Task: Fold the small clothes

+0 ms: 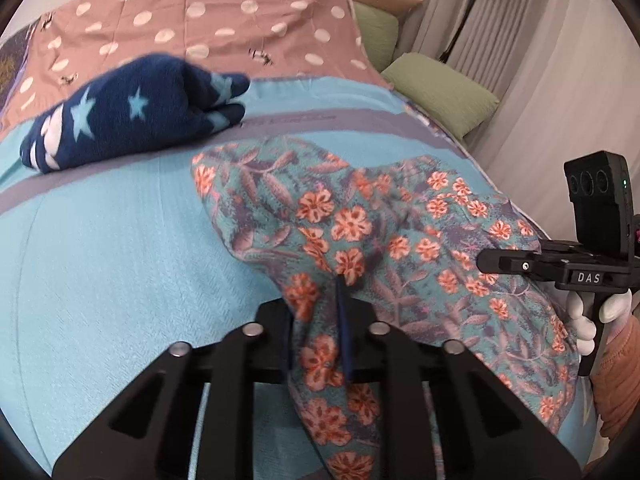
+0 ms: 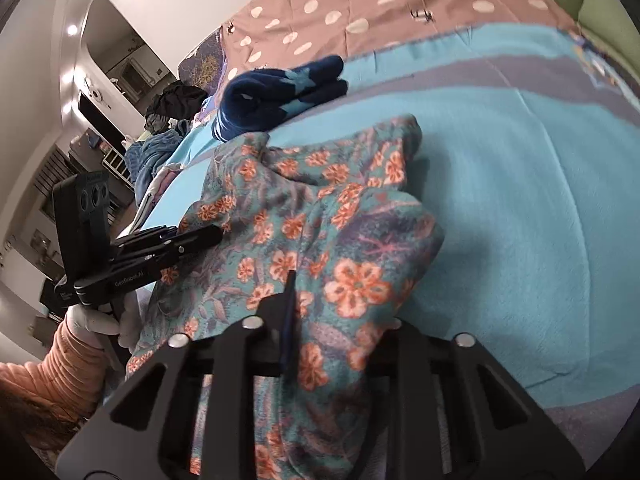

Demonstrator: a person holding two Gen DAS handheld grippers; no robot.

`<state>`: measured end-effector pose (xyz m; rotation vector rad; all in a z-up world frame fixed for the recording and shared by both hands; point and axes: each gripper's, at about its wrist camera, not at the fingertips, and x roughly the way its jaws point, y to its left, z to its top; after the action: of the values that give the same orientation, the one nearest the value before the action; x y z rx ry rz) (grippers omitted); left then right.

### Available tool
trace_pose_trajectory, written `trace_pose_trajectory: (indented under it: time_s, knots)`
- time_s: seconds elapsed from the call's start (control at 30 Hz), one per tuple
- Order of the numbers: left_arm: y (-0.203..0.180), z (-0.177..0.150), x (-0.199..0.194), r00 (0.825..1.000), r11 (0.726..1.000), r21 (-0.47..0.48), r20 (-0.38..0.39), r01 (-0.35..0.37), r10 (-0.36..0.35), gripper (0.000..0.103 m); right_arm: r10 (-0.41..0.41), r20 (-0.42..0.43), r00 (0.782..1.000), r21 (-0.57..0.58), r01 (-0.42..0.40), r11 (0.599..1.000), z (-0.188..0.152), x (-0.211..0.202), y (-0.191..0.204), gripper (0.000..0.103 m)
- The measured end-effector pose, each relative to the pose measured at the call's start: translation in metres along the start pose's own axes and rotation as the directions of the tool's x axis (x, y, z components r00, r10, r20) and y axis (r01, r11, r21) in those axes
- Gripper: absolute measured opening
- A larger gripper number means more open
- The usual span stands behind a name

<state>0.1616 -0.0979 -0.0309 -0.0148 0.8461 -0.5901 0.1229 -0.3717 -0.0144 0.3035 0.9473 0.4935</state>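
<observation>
A teal garment with orange flowers (image 1: 400,220) (image 2: 320,208) lies crumpled on the teal blanket (image 1: 100,260). In the left wrist view my left gripper (image 1: 318,312) is shut on a bunched fold of its near edge, with cloth pinched between the blue pads. My right gripper (image 2: 340,312) is shut on another part of the same garment; cloth drapes over and hides its right finger. Each gripper shows in the other's view, the right one (image 1: 496,262) over the garment's right side and the left one (image 2: 208,234) over its left side, both in white-gloved hands.
A folded navy garment with light blue stars (image 1: 132,116) (image 2: 280,92) rests farther back on the blanket. Behind it lies a pink polka-dot sheet (image 1: 220,12). Green pillows (image 1: 440,92) sit at the right edge, and a pile of dark clothes (image 2: 172,104) at the far left.
</observation>
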Motion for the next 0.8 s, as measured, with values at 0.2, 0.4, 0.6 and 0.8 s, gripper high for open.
trace_pose_trajectory:
  time_s: [0.2, 0.4, 0.6, 0.8]
  knots:
    - [-0.034, 0.016, -0.035, 0.992, 0.994, 0.108, 0.125, -0.027, 0.014, 0.012, -0.016, 0.127, 0.992, -0.075, 0.025, 0.997, 0.007, -0.037, 0.031, 0.017]
    - [-0.071, 0.053, -0.066, 0.97, 0.978, 0.201, 0.244, -0.057, 0.006, 0.012, -0.072, 0.268, 0.961, -0.129, 0.109, 0.986, 0.029, -0.085, 0.048, 0.017]
    - [-0.085, 0.136, -0.043, 0.954, 0.964, 0.231, 0.295, -0.128, 0.056, 0.012, -0.159, 0.358, 0.92, -0.158, 0.228, 0.961, 0.11, -0.107, 0.044, 0.017]
    - [-0.067, 0.217, 0.015, 0.945, 0.955, 0.195, 0.284, -0.222, 0.162, 0.012, -0.23, 0.355, 0.906, -0.109, 0.285, 0.952, 0.205, -0.061, 0.002, 0.017]
